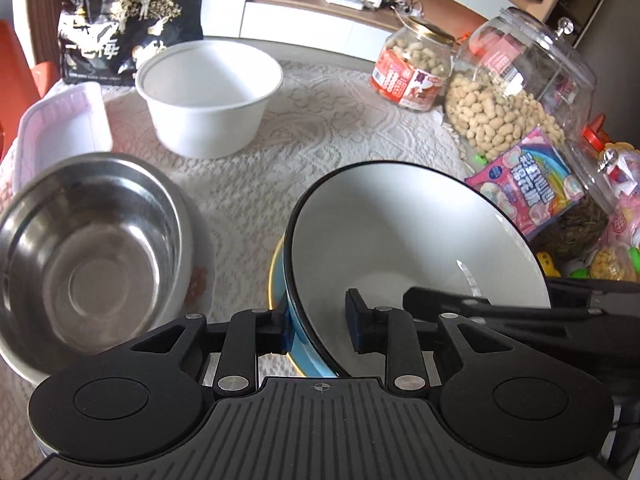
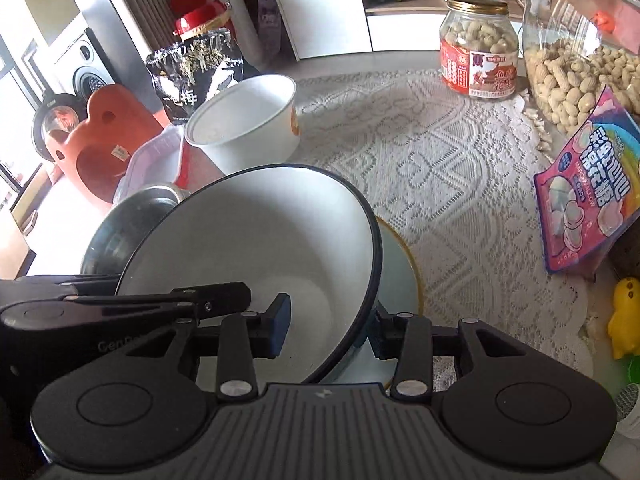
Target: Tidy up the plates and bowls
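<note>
**A:** Progress looks partial to me. A white-lined bowl with a black rim and blue outside (image 1: 400, 240) is tilted in the lower middle of the left wrist view, above a plate with a yellow edge (image 1: 276, 276). A steel bowl (image 1: 88, 256) sits at lower left on what seems a pale plate, a white plastic tub (image 1: 208, 96) stands upper left of centre, and a pinkish tray (image 1: 60, 124) lies at the left edge. So I judge that some stacking is done, while the tub and tray remain apart on the lace tablecloth (image 1: 320, 128).

**B:** And the grippers?

**A:** The left gripper (image 1: 320, 330) straddles the near wall of the blue bowl, one finger outside against the blue, the other inside over the white. The gap is narrow. The outer pad seems to touch; the inner pad (image 1: 358, 328) shows a sliver of space, so I cannot tell whether it is truly pinching.

**B:** The right one?

**A:** In the right wrist view the right gripper (image 2: 328, 328) straddles the same bowl's (image 2: 248, 240) rim at lower centre, fairly narrow too. Its inside finger stands visibly clear of the wall, so whether it grips I cannot tell.
</note>
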Demonstrator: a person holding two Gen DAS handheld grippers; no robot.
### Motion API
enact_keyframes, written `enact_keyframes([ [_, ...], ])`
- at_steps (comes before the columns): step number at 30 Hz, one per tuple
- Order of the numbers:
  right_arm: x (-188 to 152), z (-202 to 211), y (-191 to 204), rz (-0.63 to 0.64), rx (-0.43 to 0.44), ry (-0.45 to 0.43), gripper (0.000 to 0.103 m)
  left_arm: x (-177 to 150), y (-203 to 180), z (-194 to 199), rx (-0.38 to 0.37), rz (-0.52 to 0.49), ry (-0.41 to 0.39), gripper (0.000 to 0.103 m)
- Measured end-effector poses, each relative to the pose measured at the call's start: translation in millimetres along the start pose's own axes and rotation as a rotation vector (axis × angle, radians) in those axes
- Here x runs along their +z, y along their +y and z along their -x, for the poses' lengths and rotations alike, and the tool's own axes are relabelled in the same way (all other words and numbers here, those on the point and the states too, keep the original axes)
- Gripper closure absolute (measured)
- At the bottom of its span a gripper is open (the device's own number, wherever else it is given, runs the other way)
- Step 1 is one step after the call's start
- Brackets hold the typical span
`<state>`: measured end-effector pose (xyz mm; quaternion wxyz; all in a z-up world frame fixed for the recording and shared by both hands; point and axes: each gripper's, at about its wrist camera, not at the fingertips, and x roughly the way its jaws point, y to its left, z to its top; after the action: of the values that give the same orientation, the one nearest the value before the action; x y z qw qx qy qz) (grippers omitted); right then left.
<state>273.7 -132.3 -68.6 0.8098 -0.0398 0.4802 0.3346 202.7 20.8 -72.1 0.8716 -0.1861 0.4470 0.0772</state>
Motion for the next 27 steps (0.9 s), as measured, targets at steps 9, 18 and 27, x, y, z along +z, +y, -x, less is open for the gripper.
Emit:
enact_keyframes([
  [9,-6.2,-8.4,-13.6,-0.037,-0.001,0.028,0.062,-9.4,-6.4,-1.8,0.003,-0.005,0.011,0.076],
  [18,-3.7,-10.7,-16.4,-0.051,0.006,0.025,0.061,-8.5,-3.8,-2.0,-0.016,0.024,0.024,0.077],
  [27,-3.1,-8.7,-22.7,-0.093,0.034,0.028,0.062,-7.5,-1.2,-1.2,-0.017,0.053,0.025,0.078],
])
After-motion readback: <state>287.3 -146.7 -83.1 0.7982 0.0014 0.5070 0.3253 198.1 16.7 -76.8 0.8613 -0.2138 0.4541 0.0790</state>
